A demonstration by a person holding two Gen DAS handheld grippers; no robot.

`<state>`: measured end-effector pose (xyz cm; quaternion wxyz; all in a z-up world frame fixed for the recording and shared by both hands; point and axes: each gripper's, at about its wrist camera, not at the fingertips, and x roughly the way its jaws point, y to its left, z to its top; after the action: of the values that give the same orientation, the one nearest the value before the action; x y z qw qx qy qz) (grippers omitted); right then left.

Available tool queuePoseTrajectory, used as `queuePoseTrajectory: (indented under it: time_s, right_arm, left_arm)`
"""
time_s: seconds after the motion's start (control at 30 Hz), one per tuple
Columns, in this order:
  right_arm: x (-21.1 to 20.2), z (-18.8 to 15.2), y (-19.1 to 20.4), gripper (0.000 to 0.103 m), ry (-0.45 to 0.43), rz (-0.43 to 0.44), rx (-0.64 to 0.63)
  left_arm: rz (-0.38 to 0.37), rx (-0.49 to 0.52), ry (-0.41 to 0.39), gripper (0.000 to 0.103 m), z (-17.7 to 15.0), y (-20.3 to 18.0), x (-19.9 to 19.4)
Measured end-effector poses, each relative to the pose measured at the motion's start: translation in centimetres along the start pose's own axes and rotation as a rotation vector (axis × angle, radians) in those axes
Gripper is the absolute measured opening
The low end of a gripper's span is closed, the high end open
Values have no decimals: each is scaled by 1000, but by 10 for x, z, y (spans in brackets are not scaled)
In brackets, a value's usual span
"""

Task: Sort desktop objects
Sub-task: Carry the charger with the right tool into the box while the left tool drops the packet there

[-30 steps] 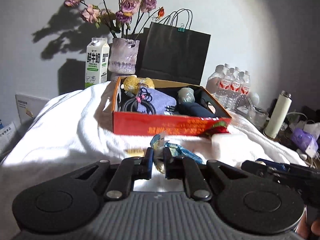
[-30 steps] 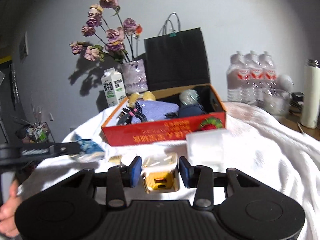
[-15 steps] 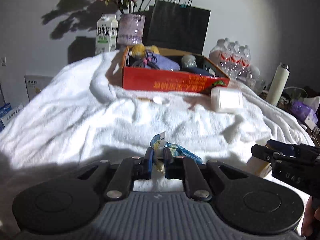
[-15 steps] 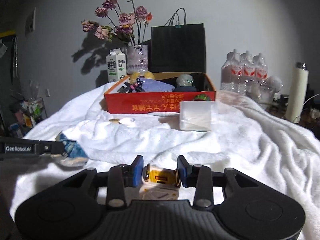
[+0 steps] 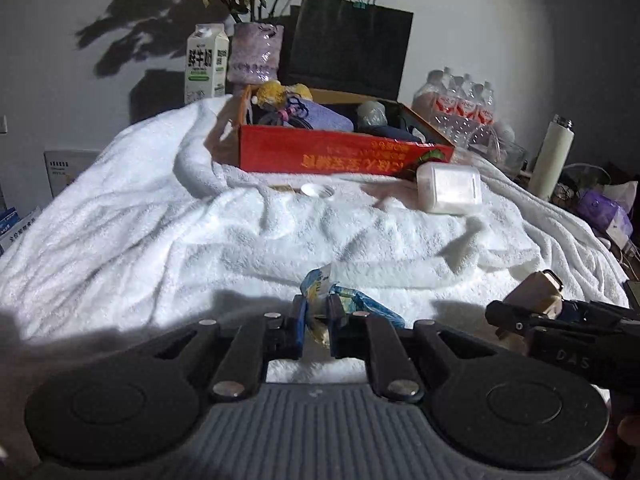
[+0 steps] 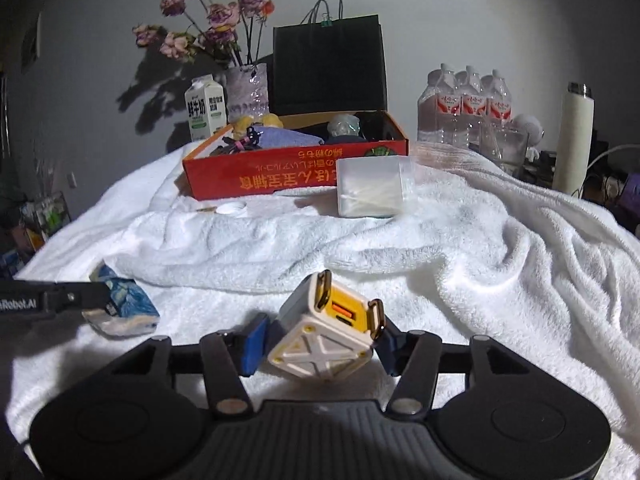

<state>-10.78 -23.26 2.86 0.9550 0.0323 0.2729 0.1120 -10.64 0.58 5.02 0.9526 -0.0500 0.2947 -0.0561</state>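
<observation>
My left gripper (image 5: 317, 318) is shut on a blue tissue packet (image 5: 352, 300), held low over the white towel (image 5: 200, 232). The packet also shows in the right wrist view (image 6: 124, 308). My right gripper (image 6: 320, 342) is shut on a white and yellow charger cube (image 6: 324, 336), which sits tilted between the fingers; it also shows in the left wrist view (image 5: 534, 294). The red cardboard box (image 6: 280, 176) stands far ahead, holding cables, a purple cloth and a plush toy. A clear box of cotton swabs (image 6: 370, 192) lies in front of it.
A small white cap (image 5: 318, 190) lies by the box. Behind stand a milk carton (image 6: 204, 106), a vase of flowers (image 6: 246, 92) and a black paper bag (image 6: 328, 64). Water bottles (image 6: 464, 108) and a white flask (image 6: 574, 136) are at the right.
Both grippers have pulled back from the box toward the near edge of the towel, each keeping its object. The charger cube has tilted in the right gripper.
</observation>
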Motion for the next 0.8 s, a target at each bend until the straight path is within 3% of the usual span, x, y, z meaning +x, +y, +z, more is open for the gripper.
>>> queuePoseTrajectory:
  time_s: [0.17, 0.4, 0.5, 0.6, 0.7, 0.8]
  right_arm:
    - [-9, 38, -2, 54, -73, 69, 10]
    - [35, 164, -20, 54, -175, 191, 16]
    - [88, 224, -28, 54, -154, 237, 46]
    - [161, 270, -33, 54, -92, 231, 77]
    - [238, 298, -34, 54, -3, 194, 103]
    - [305, 309, -32, 54, 92, 142, 110]
  left_arm:
    - [-55, -7, -61, 11, 42, 11, -5]
    - [-125, -17, -143, 11, 150, 22, 38]
    - [-139, -46, -128, 11, 199, 21, 85]
    - [-120, -7, -120, 11, 236, 12, 145]
    - [-99, -12, -89, 11, 253, 6, 210]
    - [-81, -27, -1, 12, 263, 5, 267]
